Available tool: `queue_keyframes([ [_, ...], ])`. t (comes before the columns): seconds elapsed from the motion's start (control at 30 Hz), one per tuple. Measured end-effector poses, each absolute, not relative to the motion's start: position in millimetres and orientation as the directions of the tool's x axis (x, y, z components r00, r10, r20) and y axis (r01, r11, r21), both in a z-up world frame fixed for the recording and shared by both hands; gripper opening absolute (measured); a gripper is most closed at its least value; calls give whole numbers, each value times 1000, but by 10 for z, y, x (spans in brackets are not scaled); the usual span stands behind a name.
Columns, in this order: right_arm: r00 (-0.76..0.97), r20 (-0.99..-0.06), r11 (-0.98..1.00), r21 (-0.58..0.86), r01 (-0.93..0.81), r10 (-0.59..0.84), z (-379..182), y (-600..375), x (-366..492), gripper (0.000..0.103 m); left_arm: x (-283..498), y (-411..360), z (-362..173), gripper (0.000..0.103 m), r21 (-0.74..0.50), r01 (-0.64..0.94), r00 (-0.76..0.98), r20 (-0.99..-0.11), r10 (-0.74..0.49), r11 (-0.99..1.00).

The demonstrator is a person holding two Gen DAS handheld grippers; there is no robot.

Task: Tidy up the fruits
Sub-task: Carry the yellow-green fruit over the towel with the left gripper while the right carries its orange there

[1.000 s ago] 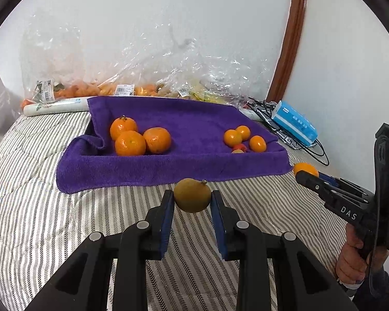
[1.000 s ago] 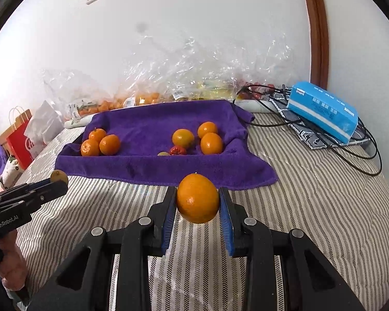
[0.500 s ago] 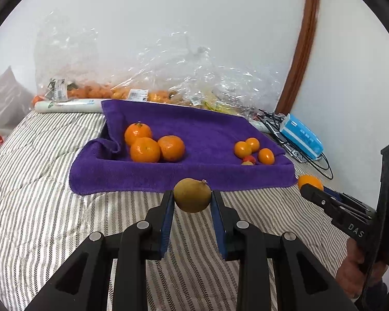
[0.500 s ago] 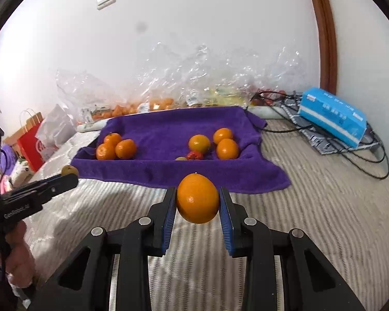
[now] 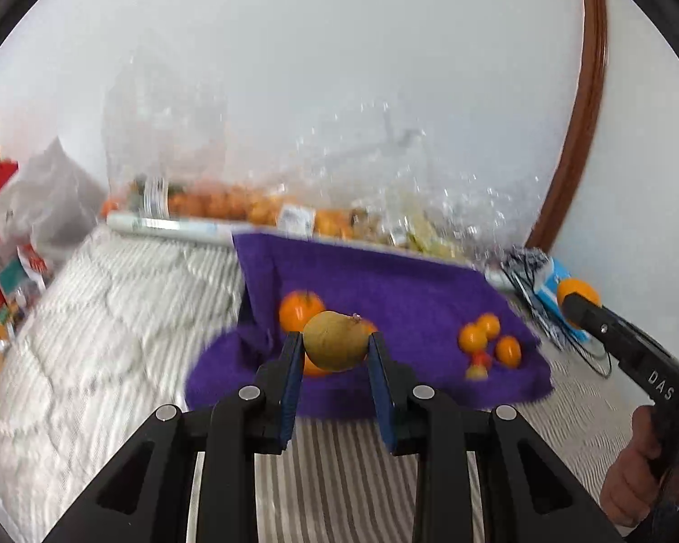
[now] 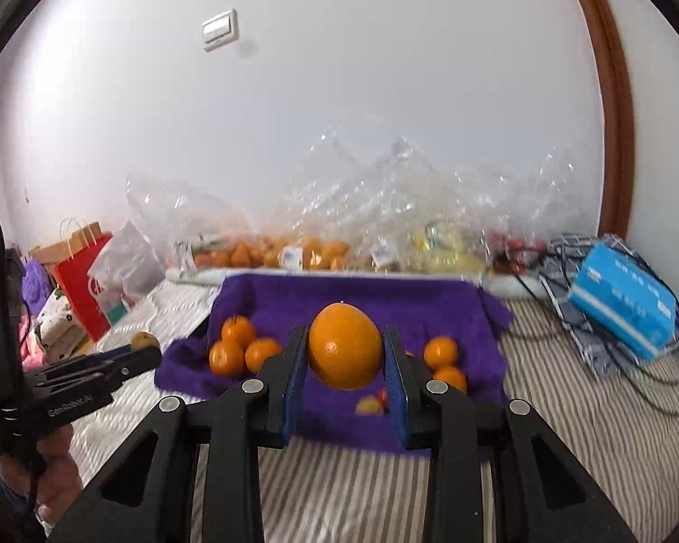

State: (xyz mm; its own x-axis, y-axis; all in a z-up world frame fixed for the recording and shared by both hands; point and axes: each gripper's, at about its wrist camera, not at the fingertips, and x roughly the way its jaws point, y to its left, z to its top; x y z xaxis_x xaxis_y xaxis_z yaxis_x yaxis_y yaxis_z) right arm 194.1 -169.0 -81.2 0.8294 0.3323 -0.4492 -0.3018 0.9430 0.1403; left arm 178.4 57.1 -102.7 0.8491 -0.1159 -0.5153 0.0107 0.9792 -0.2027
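Observation:
My left gripper (image 5: pixel 336 353) is shut on a yellow-brown pear (image 5: pixel 335 339), held above the striped bed in front of the purple towel (image 5: pixel 407 285). My right gripper (image 6: pixel 345 362) is shut on a large orange (image 6: pixel 345 345); it also shows in the left wrist view (image 5: pixel 577 292). The towel (image 6: pixel 362 292) carries a left group of three tangerines (image 6: pixel 237 348) and a right group of small oranges (image 6: pixel 443 359) with a small red and yellow fruit (image 6: pixel 371 403). The left gripper with the pear shows at the left of the right wrist view (image 6: pixel 144 340).
Clear plastic bags of fruit (image 6: pixel 321 249) lie along the wall behind the towel. A blue tissue pack (image 6: pixel 622 312) and black cables (image 6: pixel 588 348) lie at the right. A red paper bag (image 6: pixel 83 285) and white bags stand at the left beside the bed.
Both grippers have lifted and tilted upward while still holding their fruit. The towel now sits lower and farther off in both views. The picture is blurred by motion.

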Motion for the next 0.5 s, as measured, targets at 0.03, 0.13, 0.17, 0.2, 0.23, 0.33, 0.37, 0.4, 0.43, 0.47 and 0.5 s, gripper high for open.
queue_keyframes([
  [0.03,831,-441,941,144,-306,338,-786,-1682,2002,32,1816,581,-986,27,-201,10,854,-509,-113,980],
  [0.13,840,-420,939,151,-309,344,-723,-1672,2143,32,1982,611,-898,27,-222,3,859,-499,-116,975],
  [0.17,841,-414,937,162,-309,349,-701,-1677,2207,32,2032,608,-887,27,-222,-5,860,-499,-109,975],
  [0.2,841,-410,935,171,-310,354,-686,-1679,2252,32,2089,591,-878,27,-216,-13,860,-501,-99,976],
  [0.23,841,-407,934,178,-310,357,-668,-1686,2307,32,2117,585,-876,27,-213,-16,860,-501,-95,977],
  [0.33,850,-394,937,179,-300,348,-620,-1709,2454,32,2295,555,-881,27,-216,-19,858,-505,-95,976],
  [0.37,851,-394,937,183,-296,346,-615,-1716,2498,32,2340,549,-889,27,-218,-21,856,-508,-95,976],
  [0.4,850,-398,937,190,-293,346,-622,-1729,2541,32,2386,541,-898,27,-224,-23,855,-510,-97,974],
  [0.43,847,-403,936,198,-290,347,-646,-1743,2592,32,2434,540,-916,27,-229,-25,854,-510,-98,973],
  [0.47,846,-405,936,201,-288,347,-676,-1752,2614,32,2485,536,-943,27,-233,-28,854,-511,-98,972],
  [0.5,844,-408,936,206,-286,348,-733,-1766,2643,32,2529,535,-985,27,-237,-31,853,-513,-98,971],
])
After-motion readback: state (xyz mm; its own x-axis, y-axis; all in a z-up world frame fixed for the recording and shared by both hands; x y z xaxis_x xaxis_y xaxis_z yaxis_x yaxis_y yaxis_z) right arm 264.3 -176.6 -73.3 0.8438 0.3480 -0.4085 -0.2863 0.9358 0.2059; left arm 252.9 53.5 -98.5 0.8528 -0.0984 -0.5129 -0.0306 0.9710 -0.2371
